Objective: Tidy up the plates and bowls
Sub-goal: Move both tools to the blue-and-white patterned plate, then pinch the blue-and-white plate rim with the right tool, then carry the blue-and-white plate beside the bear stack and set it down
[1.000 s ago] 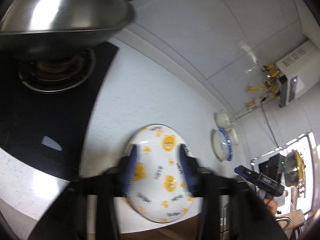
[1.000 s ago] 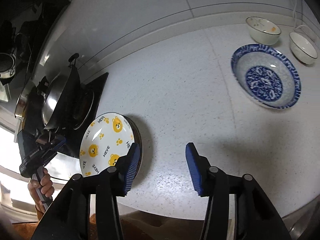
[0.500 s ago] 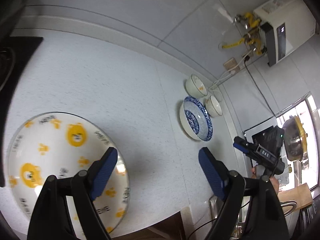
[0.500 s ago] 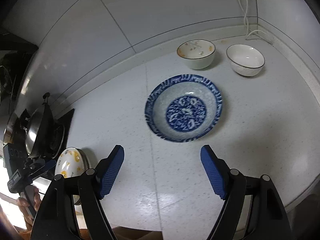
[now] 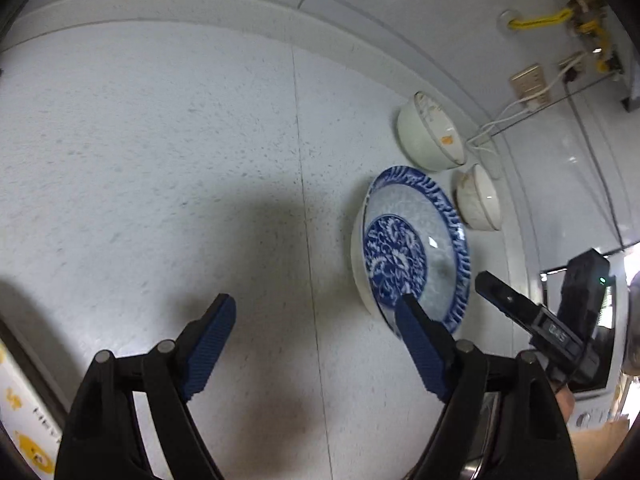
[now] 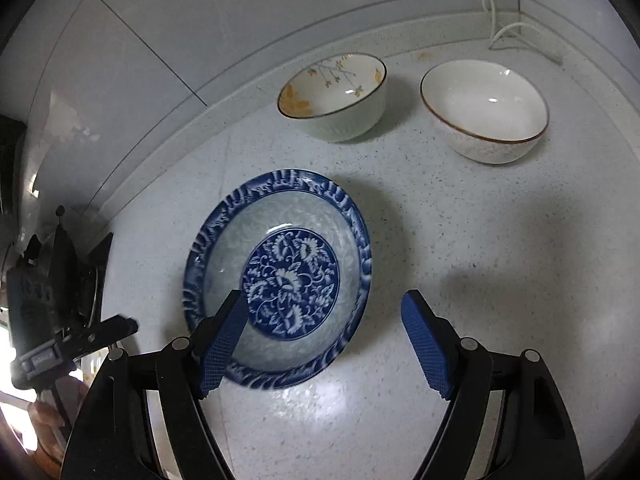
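A blue-patterned plate [image 6: 280,272] lies on the white counter; it also shows in the left wrist view [image 5: 412,248]. Behind it stand a white bowl with yellow flowers [image 6: 334,98] [image 5: 430,138] and a plain white bowl [image 6: 484,112] [image 5: 478,198]. My right gripper [image 6: 324,312] is open and empty just above the plate's near right rim, its left finger over the plate. My left gripper [image 5: 316,316] is open and empty over bare counter, left of the blue plate. The bear-print plate [image 5: 20,420] shows only as a sliver at the bottom left.
The tiled wall and its raised ledge [image 6: 240,92] run behind the bowls. White cables [image 6: 508,20] hang in the corner by the plain bowl. The stove and wok [image 6: 60,264] lie far left. The right gripper's body [image 5: 560,320] shows right of the blue plate.
Both grippers have swung toward the blue plate. The left has let go of the bear-print plate and left it behind; the right has closed in over the blue plate's rim.
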Demonstrator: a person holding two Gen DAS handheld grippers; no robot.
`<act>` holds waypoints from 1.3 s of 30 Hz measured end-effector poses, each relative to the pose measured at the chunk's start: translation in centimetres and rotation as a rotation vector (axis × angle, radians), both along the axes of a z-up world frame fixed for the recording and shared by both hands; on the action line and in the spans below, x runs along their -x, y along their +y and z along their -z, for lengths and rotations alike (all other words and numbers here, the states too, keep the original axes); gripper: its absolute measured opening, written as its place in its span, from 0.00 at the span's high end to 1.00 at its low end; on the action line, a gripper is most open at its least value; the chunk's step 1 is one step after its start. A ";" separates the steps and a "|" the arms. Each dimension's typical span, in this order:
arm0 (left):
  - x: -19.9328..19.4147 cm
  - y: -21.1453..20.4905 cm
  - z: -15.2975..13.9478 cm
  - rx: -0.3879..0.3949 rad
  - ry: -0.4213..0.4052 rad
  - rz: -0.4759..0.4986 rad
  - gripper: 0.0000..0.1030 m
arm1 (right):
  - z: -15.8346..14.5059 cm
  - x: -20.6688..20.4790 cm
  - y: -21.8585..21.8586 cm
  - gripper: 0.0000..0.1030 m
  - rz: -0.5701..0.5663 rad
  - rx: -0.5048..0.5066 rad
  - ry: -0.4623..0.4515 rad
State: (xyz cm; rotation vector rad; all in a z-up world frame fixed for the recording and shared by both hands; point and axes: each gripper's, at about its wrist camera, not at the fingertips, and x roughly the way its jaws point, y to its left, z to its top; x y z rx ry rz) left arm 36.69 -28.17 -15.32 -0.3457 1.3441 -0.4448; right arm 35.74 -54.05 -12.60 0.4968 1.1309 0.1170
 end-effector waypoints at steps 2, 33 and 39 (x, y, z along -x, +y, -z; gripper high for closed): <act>-1.3 -1.2 1.8 -0.013 0.045 -0.007 0.31 | 0.9 -0.7 -0.5 0.28 -0.010 -0.035 0.012; -1.3 -4.3 3.1 0.021 0.064 0.035 0.91 | 3.7 -1.3 -0.4 0.92 -0.069 -0.063 0.095; 2.5 -1.3 1.4 0.005 0.057 0.048 0.90 | 2.3 2.2 1.9 0.92 -0.087 -0.076 0.085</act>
